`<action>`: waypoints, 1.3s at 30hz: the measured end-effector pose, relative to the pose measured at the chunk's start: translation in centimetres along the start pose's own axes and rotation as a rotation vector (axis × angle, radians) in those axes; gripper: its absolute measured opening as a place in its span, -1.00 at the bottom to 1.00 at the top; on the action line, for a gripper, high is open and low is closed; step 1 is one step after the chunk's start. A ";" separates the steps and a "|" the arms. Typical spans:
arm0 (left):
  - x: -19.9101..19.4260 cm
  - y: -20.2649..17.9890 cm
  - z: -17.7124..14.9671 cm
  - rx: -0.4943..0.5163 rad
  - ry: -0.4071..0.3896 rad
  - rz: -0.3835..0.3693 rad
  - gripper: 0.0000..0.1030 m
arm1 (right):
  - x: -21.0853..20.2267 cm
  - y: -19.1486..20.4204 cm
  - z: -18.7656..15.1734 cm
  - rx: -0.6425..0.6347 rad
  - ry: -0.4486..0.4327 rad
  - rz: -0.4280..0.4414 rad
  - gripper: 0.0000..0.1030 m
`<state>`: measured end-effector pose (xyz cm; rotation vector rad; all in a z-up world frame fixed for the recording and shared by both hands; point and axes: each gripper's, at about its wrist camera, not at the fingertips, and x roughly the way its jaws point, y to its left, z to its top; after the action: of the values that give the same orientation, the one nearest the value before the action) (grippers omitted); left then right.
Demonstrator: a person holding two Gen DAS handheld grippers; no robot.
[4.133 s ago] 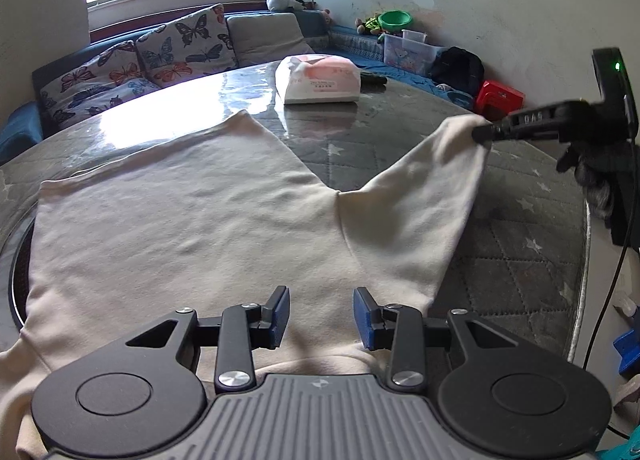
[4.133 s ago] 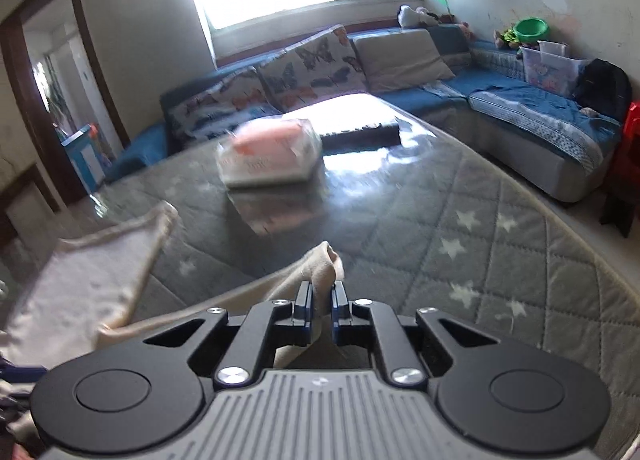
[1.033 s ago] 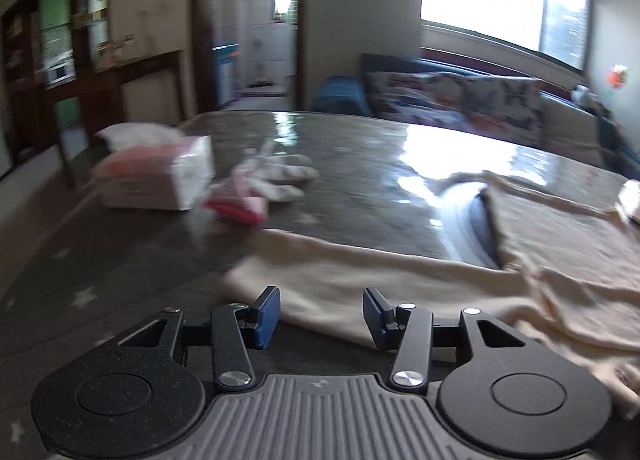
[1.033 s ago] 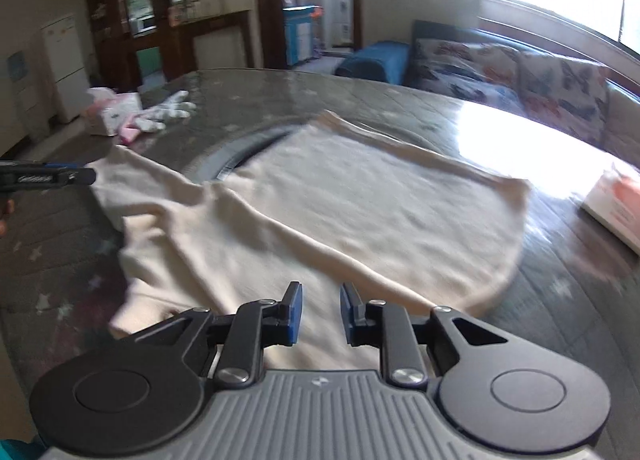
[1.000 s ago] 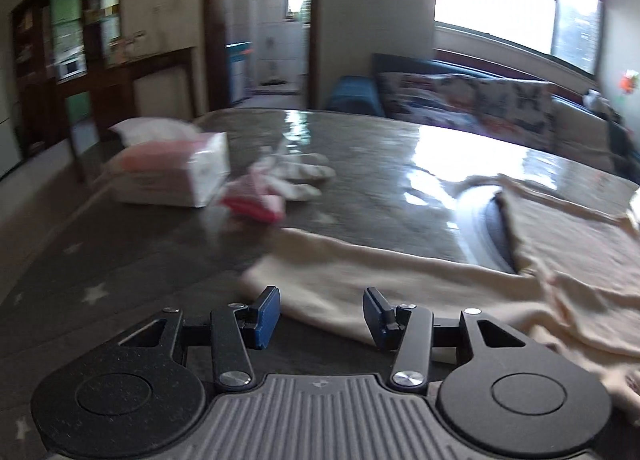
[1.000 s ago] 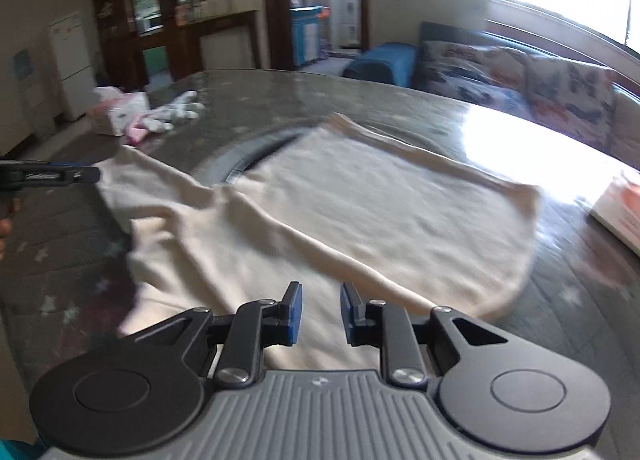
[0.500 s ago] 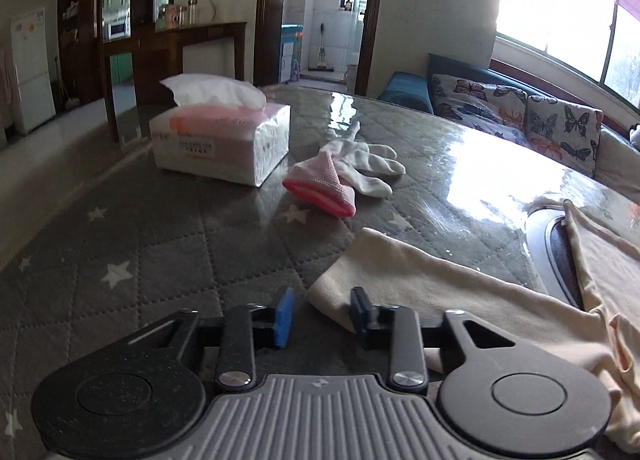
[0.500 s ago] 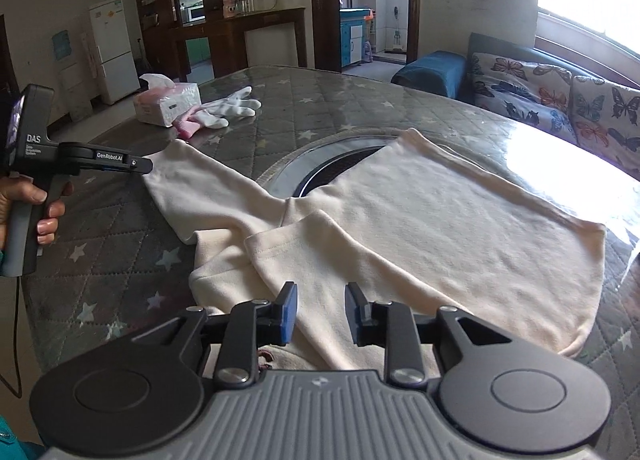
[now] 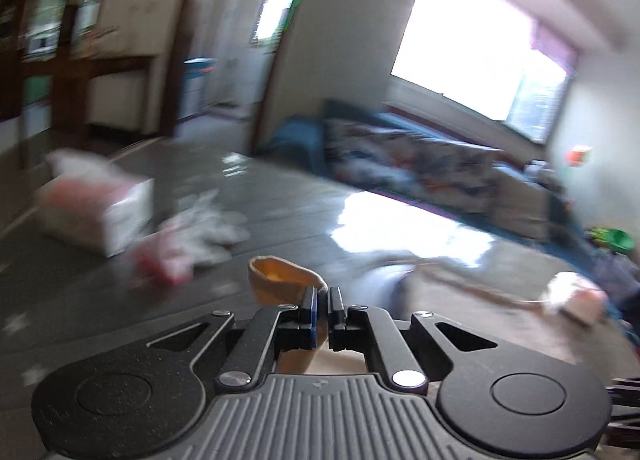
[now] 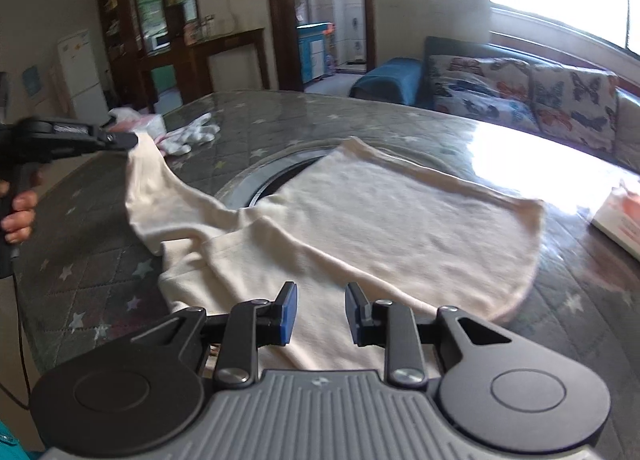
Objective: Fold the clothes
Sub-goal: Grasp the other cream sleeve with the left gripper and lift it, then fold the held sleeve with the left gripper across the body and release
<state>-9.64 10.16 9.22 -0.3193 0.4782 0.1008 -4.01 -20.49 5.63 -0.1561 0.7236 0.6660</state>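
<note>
A cream long-sleeved garment (image 10: 384, 212) lies spread on the round star-patterned table (image 10: 100, 272). My left gripper (image 9: 322, 300) is shut on the cuff of one sleeve (image 9: 280, 280) and holds it lifted above the table; it also shows in the right wrist view (image 10: 132, 140), at the far left, with the sleeve (image 10: 160, 188) stretched from it. My right gripper (image 10: 318, 312) is open and empty, low over the garment's near edge, where the other sleeve lies folded over the body.
A tissue pack (image 9: 96, 212) and white and pink gloves (image 9: 192, 240) lie on the table beyond the left gripper. Another tissue pack (image 10: 620, 220) sits at the table's right. A sofa with butterfly cushions (image 10: 520, 104) stands behind.
My left gripper has closed on the sleeve cuff and lifted it off the table, swinging right. My right gripper has opened wider and stays over the garment.
</note>
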 end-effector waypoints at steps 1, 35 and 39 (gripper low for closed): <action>-0.2 -1.3 0.2 0.015 -0.001 -0.049 -0.90 | -0.2 -0.4 -0.1 0.012 -0.003 -0.005 -0.50; 4.0 -11.6 -6.1 0.235 0.294 -0.515 -0.65 | -3.1 -7.2 -3.0 0.217 -0.050 -0.110 -0.50; 6.2 -8.5 -5.4 0.205 0.308 -0.398 -0.65 | -1.3 -6.2 -2.6 0.188 -0.019 -0.095 -0.50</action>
<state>-5.11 0.48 4.17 -0.2239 0.7143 -0.3879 -2.37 -26.94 3.97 -0.0117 0.7513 0.5054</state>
